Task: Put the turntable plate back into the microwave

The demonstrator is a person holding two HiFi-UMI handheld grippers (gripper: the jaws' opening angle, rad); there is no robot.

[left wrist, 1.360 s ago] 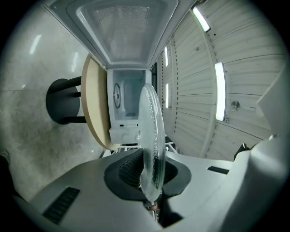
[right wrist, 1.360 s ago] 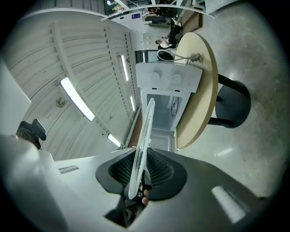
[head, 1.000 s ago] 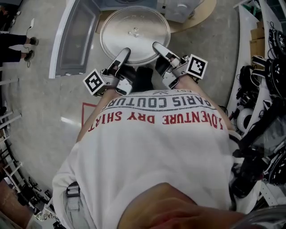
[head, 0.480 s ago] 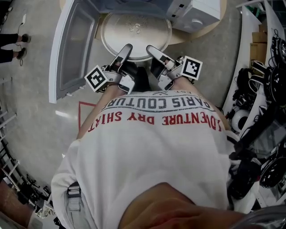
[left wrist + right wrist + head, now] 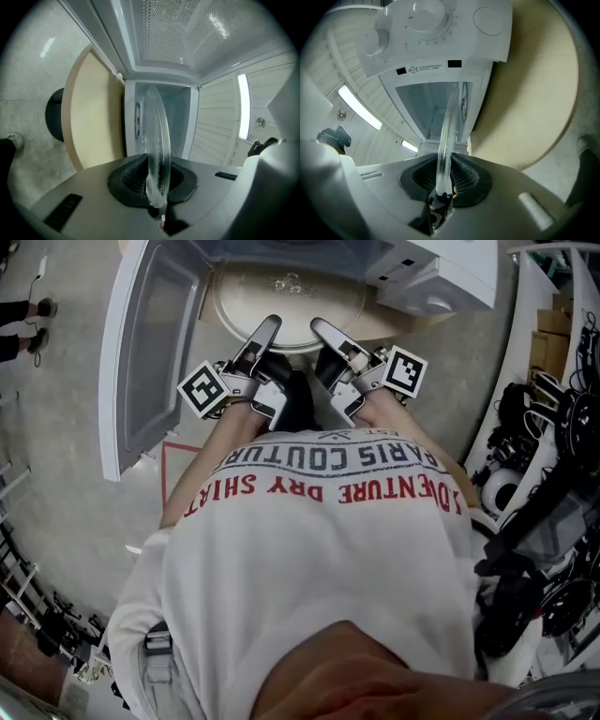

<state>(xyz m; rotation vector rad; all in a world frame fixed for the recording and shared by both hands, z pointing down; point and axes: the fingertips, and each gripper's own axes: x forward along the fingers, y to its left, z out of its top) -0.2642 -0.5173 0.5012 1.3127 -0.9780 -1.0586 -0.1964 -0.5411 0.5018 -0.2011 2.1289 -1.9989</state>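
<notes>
The round glass turntable plate (image 5: 286,304) is held flat at the mouth of the white microwave (image 5: 427,273), its far half under the oven's top. My left gripper (image 5: 266,332) is shut on the plate's near rim at the left. My right gripper (image 5: 322,332) is shut on the near rim at the right. In the left gripper view the plate (image 5: 157,140) runs edge-on between the jaws toward the open cavity (image 5: 180,115). In the right gripper view the plate (image 5: 446,140) also shows edge-on, below the control panel (image 5: 436,33).
The microwave door (image 5: 150,352) hangs open to the left. The microwave stands on a round beige table (image 5: 525,93). A person's shoes (image 5: 37,324) show at the far left. Cluttered shelves (image 5: 553,427) line the right side.
Both grippers have carried the plate forward, so its far part is now under the microwave's top edge. The open door and microwave have come closer in the head view.
</notes>
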